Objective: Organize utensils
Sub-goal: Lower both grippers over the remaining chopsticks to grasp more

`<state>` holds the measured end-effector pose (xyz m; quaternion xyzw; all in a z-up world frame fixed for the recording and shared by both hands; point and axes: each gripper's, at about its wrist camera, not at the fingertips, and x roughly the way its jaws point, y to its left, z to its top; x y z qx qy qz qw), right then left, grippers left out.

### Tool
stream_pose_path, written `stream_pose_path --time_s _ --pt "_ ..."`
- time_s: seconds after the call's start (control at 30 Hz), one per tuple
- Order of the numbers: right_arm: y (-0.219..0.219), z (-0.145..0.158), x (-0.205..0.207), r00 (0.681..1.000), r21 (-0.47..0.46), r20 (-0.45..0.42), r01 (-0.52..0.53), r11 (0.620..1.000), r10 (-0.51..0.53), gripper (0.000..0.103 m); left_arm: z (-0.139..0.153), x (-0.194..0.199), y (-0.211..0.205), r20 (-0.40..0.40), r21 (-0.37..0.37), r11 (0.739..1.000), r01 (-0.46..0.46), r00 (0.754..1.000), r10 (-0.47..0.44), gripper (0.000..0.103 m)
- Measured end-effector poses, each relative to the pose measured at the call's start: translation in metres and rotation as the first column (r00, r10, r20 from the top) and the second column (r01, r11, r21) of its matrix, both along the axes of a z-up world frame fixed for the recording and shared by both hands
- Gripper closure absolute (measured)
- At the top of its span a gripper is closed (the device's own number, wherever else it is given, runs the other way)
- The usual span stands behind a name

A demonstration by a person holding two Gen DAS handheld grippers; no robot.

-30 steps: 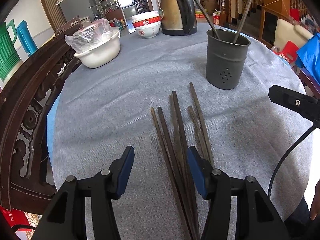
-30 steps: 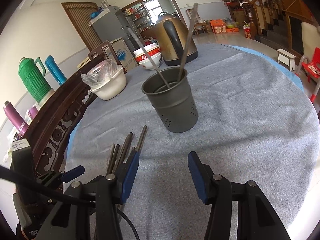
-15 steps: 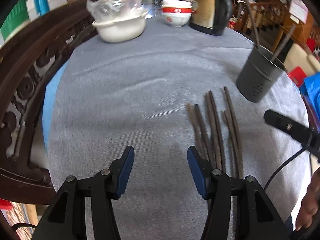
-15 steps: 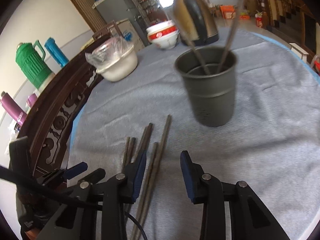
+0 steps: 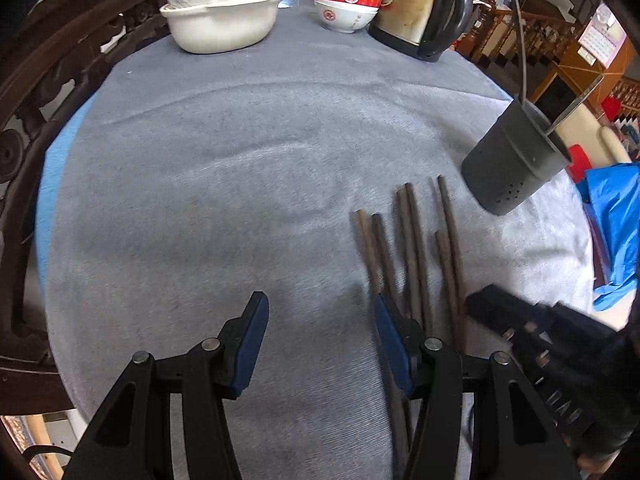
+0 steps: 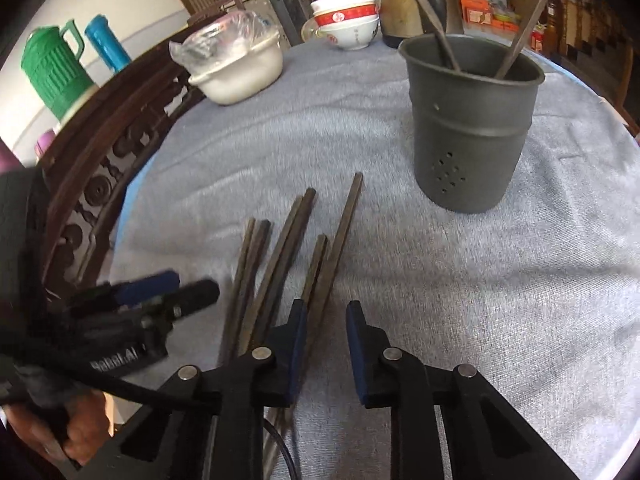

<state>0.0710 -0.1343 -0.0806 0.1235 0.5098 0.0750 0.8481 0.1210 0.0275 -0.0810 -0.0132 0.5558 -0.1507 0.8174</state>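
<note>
While the left hand-held gripper [image 5: 318,344] gapes, the right [image 6: 326,334] is closing — on a chopstick [image 6: 340,232].

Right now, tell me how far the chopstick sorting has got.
Done: two chopsticks already stand in the grey holder. In hand: nothing is gripped yet; the right gripper is closing around the rightmost chopstick on the cloth. The left gripper hangs open over bare cloth, beside the pile. Left: six chopsticks still lie on the table.
</note>
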Motion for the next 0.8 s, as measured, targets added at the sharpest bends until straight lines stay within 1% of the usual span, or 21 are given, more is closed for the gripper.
stream_pose_path --time_s 0.07,0.2,0.27,0.53,0.57,0.63,0.67,0.7,0.77,0.8 --pt "0.0 -0.005 -0.001 1.0 -0.007 -0.015 -0.003 1.0 0.002 0.08 -0.001 0.004 -0.004 -0.008 -0.016 1.0 0.014 1.0 -0.014 0.047" --pt "-0.003 -0.004 -0.001 1.0 0.034 -0.022 -0.002 0.999 0.003 0.08 -0.007 0.013 -0.01 -0.025 -0.009 1.0 0.012 1.0 -0.012 0.047" --pt "0.001 -0.002 -0.002 1.0 0.011 -0.021 -0.02 1.0 0.02 0.08 -0.007 0.014 -0.01 -0.018 -0.016 1.0 0.006 1.0 -0.006 0.047" --pt "0.004 -0.003 -0.006 0.998 -0.049 -0.03 -0.055 0.997 0.053 0.081 -0.006 0.017 -0.008 -0.027 -0.036 0.999 -0.002 1.0 0.001 0.047" --pt "0.004 -0.002 -0.008 0.998 -0.065 -0.03 -0.057 0.996 0.055 0.081 -0.005 0.016 -0.007 -0.029 -0.043 0.999 -0.003 1.0 0.002 0.047" --pt "0.0 -0.006 -0.011 0.998 -0.13 -0.048 -0.053 0.99 0.047 0.081 -0.004 0.016 -0.007 -0.027 -0.046 0.999 -0.008 1.0 0.007 0.047" --pt "-0.004 -0.009 -0.013 0.997 -0.13 -0.06 -0.048 0.99 0.04 0.083 -0.004 0.016 -0.007 -0.027 -0.047 0.999 -0.009 1.0 0.007 0.047" --pt "-0.008 -0.009 -0.015 0.998 -0.116 -0.05 -0.041 0.992 0.036 0.084 -0.005 0.017 -0.007 -0.031 -0.051 0.999 -0.006 0.999 0.005 0.047" --pt "-0.017 -0.008 -0.016 0.998 -0.065 -0.062 -0.03 0.997 0.026 0.083 -0.005 0.017 -0.007 -0.03 -0.053 0.999 -0.003 1.0 0.001 0.047" --pt "-0.02 -0.006 -0.016 0.998 -0.021 -0.058 -0.021 1.0 0.02 0.083 -0.006 0.017 -0.008 -0.024 -0.049 0.999 0.0 1.0 -0.001 0.047"
